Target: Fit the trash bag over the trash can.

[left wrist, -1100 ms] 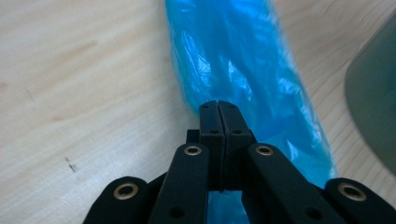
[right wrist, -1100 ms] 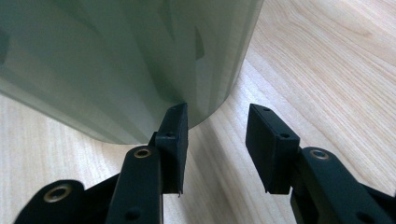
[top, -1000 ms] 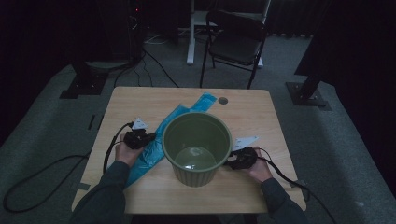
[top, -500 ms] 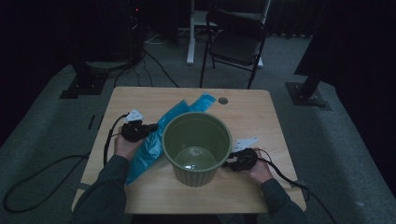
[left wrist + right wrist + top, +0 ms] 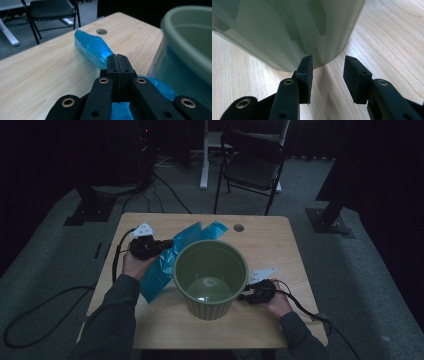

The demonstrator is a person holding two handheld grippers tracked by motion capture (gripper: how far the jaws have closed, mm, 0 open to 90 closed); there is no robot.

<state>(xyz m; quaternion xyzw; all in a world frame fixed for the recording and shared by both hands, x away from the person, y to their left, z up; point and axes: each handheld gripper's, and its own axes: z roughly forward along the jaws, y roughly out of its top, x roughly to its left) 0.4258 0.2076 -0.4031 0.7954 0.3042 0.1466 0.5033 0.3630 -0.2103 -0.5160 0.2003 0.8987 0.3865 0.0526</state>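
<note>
Here the bag [image 5: 162, 262], a thin blue plastic film, glossy and crumpled, lies on the table [image 5: 280, 245] just left of the bin [image 5: 210, 277] and partly against its wall. The left gripper [image 5: 117, 61] has its jaws pinched fully together on a fold of the film. In my judgement the step is to raise the bag so it can be opened over the bin's rim. To do that well, keep the pinch firm, since slick film slips easily, and lift clear of the rim before moving across, so the film neither snags nor tips the bin.

The bin is olive green, round, tapering toward its base, with shallow vertical ribs and a smooth rolled rim; it stands upright and looks empty. Right of the bin, the right gripper [image 5: 327, 63] rests low with jaws wide apart and nothing between them, one jaw tip close to the bin's base. The table beneath is pale wood grain, matte, with a round hole [image 5: 238, 227] behind the bin.
</note>
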